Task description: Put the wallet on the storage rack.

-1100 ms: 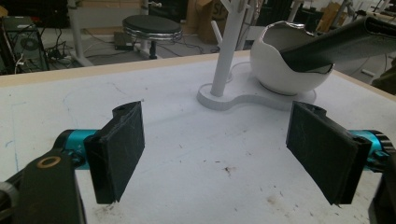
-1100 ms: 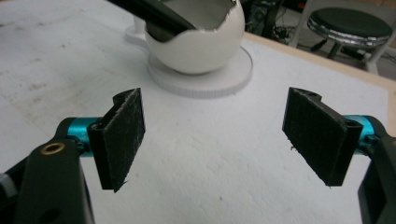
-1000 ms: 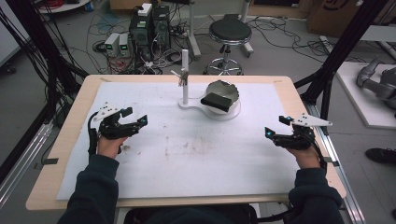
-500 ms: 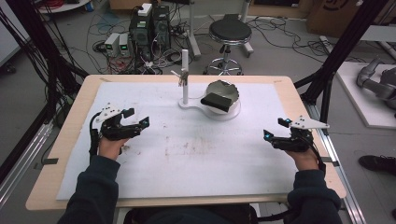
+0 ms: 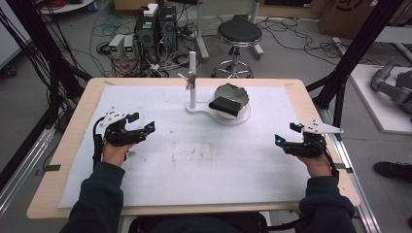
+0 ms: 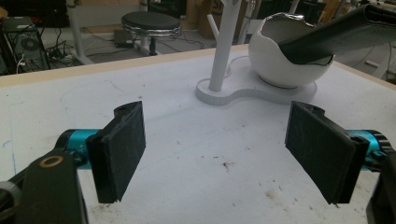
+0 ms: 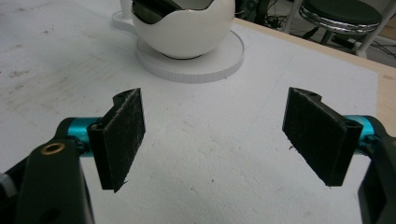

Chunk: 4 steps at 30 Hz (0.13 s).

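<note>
- Grippers, two, one in each of your hands, both low over the white mat (image 5: 204,160) that covers the table (image 5: 73,141).
- Your left gripper (image 5: 144,127): at the left side of the mat in the high view, aimed toward the middle. Jaws spread wide, nothing between them; in the left gripper view (image 6: 219,154) only bare, lightly stained mat lies in the gap.
- Your right gripper (image 5: 286,134): near the mat's right edge, aimed inward. Jaws likewise spread wide and empty; the right gripper view (image 7: 212,140) shows plain mat between the pads.
- White bowl (image 5: 235,94): round, with a jagged, eggshell-like rim, seated on the round end of a flat white base (image 5: 204,109) at the far middle of the mat. Well apart from both grippers, roughly between their lines of aim.
- Dark flat object (image 5: 225,104): lies tilted in the bowl, one end resting inside, the other jutting over the rim. What it is, you cannot tell.
- White post (image 5: 192,80): upright on the base's smaller end, just beside the bowl, with short pegs branching from it.
- Surroundings: black stool (image 5: 238,34) and cabled electronics (image 5: 145,34) on the floor beyond the table.
</note>
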{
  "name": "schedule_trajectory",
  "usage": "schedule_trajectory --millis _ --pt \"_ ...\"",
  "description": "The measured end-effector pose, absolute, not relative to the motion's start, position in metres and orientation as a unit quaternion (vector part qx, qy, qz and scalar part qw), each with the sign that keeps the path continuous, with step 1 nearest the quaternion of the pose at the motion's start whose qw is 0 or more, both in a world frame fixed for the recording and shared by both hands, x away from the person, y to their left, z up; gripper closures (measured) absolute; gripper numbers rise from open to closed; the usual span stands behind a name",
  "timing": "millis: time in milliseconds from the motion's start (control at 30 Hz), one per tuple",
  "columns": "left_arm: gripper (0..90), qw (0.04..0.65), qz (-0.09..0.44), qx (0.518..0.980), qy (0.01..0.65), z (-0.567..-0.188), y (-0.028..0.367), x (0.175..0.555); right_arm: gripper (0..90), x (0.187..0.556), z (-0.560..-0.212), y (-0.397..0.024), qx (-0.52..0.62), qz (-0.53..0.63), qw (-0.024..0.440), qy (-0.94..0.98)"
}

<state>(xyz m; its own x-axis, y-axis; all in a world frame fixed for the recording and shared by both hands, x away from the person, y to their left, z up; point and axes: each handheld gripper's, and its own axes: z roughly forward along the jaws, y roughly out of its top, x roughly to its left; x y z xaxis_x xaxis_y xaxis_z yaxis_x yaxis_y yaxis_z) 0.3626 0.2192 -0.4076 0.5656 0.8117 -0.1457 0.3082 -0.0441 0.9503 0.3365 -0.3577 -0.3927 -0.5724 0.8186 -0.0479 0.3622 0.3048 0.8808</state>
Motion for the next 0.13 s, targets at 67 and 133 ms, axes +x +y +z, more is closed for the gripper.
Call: schedule_trajectory --millis 67,133 --pt "20.3 0.557 0.226 0.686 0.409 -0.4082 0.2189 0.3628 21.4 0.3357 -0.3924 -0.3583 0.385 0.448 0.255 0.766" --pt "20.3 0.557 0.226 0.687 0.409 -0.4085 0.2186 0.3632 21.4 0.3356 -0.3924 -0.3595 0.386 0.447 0.255 0.765"
